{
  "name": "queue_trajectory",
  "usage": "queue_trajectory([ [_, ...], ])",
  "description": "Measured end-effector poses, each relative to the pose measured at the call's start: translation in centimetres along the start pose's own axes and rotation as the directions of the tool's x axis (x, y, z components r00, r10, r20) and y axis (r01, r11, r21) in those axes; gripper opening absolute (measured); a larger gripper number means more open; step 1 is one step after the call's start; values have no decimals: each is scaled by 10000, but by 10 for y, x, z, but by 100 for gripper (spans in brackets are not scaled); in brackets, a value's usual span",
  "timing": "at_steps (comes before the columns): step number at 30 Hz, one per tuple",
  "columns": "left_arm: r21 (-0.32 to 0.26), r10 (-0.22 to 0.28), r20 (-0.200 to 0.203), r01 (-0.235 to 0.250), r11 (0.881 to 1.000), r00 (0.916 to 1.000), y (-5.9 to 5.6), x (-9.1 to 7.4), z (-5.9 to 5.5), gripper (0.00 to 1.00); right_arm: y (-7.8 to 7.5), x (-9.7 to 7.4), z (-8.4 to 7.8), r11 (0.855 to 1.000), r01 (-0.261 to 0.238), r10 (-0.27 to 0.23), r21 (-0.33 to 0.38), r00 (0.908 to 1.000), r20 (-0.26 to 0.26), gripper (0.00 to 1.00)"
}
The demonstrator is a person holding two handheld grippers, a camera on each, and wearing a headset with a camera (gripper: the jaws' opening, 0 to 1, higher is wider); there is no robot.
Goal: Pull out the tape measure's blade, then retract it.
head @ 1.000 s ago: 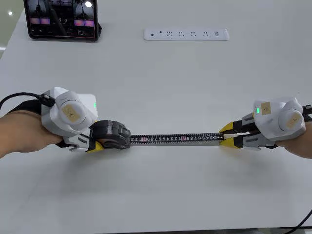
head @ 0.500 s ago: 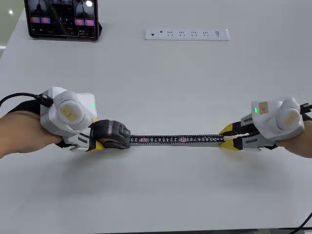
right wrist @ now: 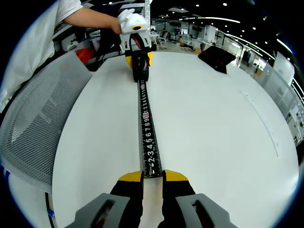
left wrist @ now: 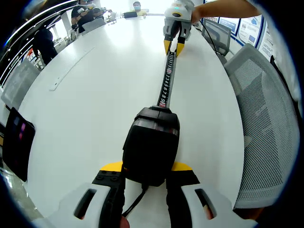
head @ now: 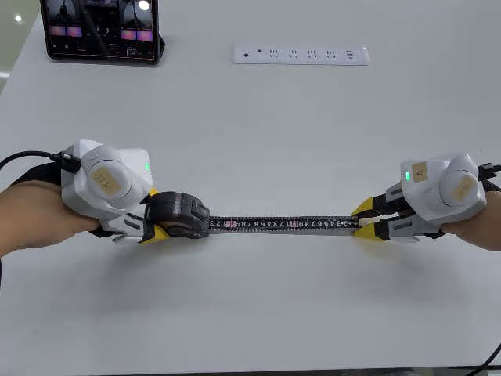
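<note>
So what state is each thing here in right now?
left gripper: shut on the tape measure case
right gripper: shut on the blade end
tape measure case: clamped between the jaws
blade: pulled out, stretched straight
tablet: propped up, screen lit
power strip: lying flat, nothing plugged in

Left side: the white, black-jawed, yellow-tipped left hand-held gripper (left wrist: 148,166) lies low and level, pointing to the person's right, jaws clamped on both flanks of the black tape measure case (left wrist: 151,142).
Right side: the matching white right hand-held gripper (right wrist: 153,176) points back at it, jaws nearly together, pinching the end of the numbered black blade (right wrist: 148,133).
Hands: the bare left hand (head: 39,215) and the right hand (head: 479,231) each wrap a gripper's rear, forearms entering from opposite edges.
Line-up: tips facing, well apart.
</note>
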State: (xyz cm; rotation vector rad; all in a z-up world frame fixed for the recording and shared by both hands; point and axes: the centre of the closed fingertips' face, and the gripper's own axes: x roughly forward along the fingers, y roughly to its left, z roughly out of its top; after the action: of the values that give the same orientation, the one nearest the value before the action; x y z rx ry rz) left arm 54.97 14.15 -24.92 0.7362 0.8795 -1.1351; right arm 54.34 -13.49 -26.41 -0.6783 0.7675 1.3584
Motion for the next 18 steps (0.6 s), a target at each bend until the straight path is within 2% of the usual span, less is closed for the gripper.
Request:
queue_trajectory([
  [7,-115,49,68,-48,9999,10000,1,0,0,29,0,-1,-1,9999,106,-106,55,9999,-67,12],
  [10,-385,83,147,-77,9992,9999,1,0,0,29,-1,-2,0,9996,169,-169,223,9999,10,12],
  [13,-509,67,24,-66,9987,10000,0,0,-3,34,-2,-4,2,9989,265,-266,393,9996,24,15],
  [18,-700,47,160,-36,9975,9999,-3,-2,-2,37,0,-4,5,9980,268,-272,567,9996,77,20],
])
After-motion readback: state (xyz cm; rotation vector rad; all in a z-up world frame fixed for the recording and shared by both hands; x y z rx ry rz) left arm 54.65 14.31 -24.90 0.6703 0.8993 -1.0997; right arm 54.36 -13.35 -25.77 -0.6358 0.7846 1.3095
